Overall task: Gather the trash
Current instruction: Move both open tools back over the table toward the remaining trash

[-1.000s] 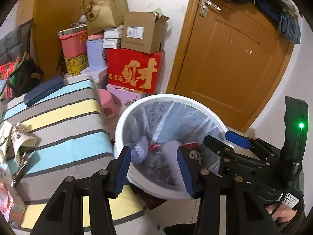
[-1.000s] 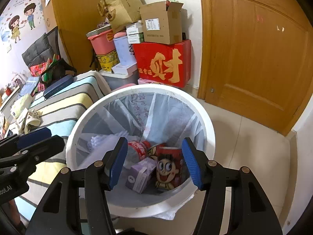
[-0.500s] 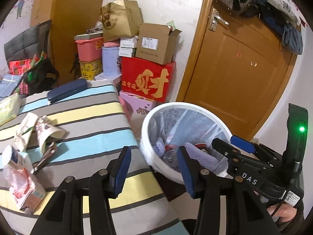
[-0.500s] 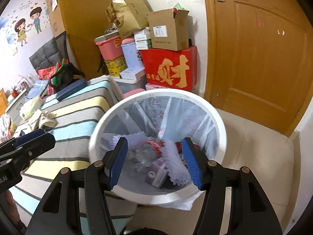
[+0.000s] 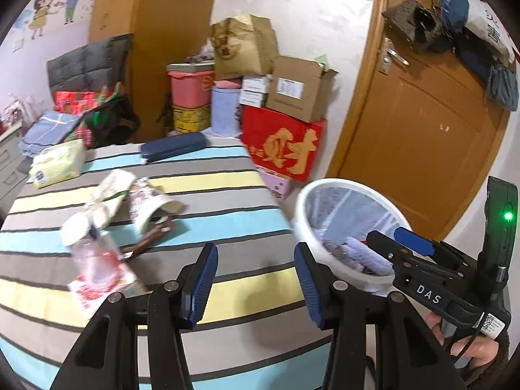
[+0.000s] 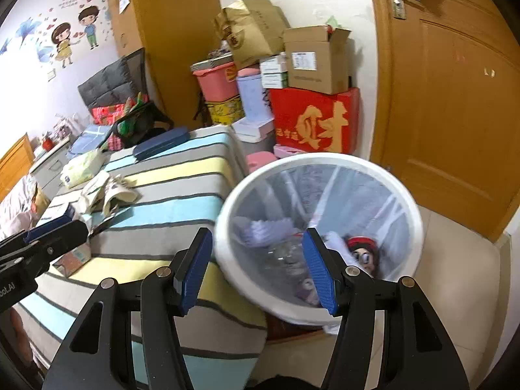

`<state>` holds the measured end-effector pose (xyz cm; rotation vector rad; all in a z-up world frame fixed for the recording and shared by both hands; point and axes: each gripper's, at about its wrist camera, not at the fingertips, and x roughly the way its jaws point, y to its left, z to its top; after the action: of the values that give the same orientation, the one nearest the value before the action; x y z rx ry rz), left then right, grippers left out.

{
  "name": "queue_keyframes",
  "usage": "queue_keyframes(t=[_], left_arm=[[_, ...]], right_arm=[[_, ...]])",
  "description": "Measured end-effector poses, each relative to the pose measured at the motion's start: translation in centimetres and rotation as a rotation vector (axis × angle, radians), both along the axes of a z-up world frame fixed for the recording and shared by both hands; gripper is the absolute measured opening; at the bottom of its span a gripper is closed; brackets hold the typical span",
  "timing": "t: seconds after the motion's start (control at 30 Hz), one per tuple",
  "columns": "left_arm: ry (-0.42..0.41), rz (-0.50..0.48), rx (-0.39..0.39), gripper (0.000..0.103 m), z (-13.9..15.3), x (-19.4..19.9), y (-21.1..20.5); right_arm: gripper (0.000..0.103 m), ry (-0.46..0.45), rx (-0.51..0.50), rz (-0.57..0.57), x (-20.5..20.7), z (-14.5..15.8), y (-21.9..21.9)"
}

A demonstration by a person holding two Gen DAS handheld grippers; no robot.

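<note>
Left gripper (image 5: 256, 287) swung from bin (image 5: 304, 214) to bed, jaws empty

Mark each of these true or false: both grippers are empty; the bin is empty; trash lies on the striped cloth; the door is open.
1. Both grippers are empty. True: left gripper and right gripper hold nothing.
2. The bin is empty. False: it already holds trash.
3. Trash lies on the striped cloth. True: crumpled wrappers and a carton lie there.
4. The door is open. False: it is shut.
</note>
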<state>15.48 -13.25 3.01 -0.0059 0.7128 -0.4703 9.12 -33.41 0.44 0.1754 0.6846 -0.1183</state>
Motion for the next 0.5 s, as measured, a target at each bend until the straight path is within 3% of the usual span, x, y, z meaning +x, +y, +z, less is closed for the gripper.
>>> queue_keyframes(t=[0.3, 0.5], left_arm=[[-0.008, 0.171, 0.005, 0.052, -0.7, -0.2, 7.3], [0.01, 0.234, -0.001, 0.057, -1.5, 1.0, 10.7]], right_arm=[[0.059, -0.004, 0.001, 0.106, 1.1, -0.2, 4.5], [0.059, 0.005, -0.014, 0.163, 2.0, -0.5, 7.2]])
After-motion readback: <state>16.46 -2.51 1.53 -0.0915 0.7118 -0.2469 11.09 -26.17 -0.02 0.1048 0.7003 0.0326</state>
